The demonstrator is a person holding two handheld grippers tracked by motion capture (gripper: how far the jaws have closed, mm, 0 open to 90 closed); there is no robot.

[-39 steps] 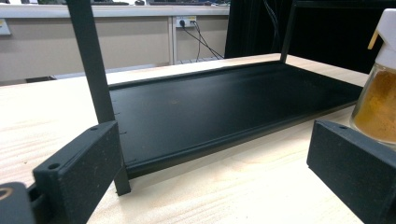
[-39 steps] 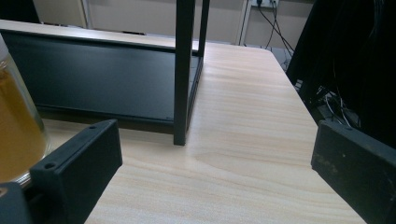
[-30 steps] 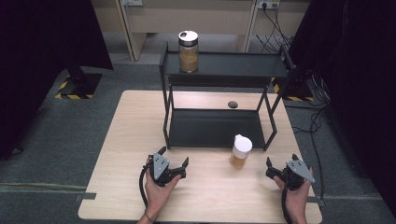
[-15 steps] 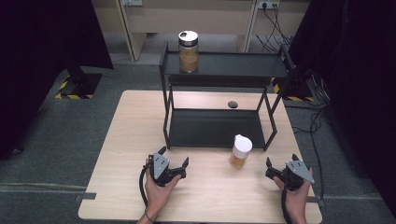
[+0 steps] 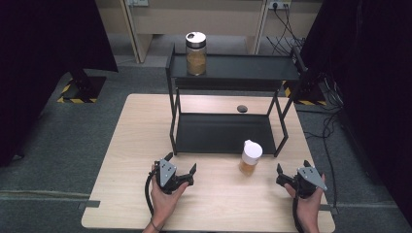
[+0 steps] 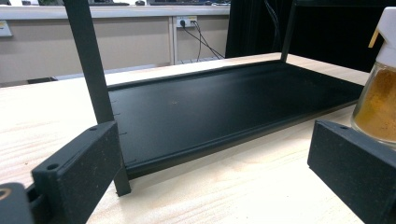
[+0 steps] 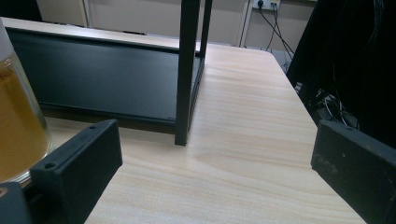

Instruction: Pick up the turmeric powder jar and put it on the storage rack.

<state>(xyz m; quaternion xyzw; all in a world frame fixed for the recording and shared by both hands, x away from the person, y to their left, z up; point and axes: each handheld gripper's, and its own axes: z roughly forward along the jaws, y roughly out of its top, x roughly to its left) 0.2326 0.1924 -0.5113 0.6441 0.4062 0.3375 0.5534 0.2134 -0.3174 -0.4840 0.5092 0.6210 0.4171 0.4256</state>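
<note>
While both grippers rest on the table (image 5: pixel 121 145) with jaws spread and nothing held, the work looks to be at its start. The white-capped jar (image 5: pixel 250 158) stands between the left gripper (image 5: pixel 180 166) and right gripper (image 5: pixel 292 171), just before the black rack (image 5: pixel 221 133). Next move likely calls for reaching in and squaring the jaws around the jar's body.

A small jar (image 5: pixel 250 158) stands on the counter (image 5: pixel 131 145) in front of the rack (image 5: pixel 223 133), between both grippers. A big jar (image 5: pixel 196 53) stands on the rack's top shelf, at its left end.
</note>
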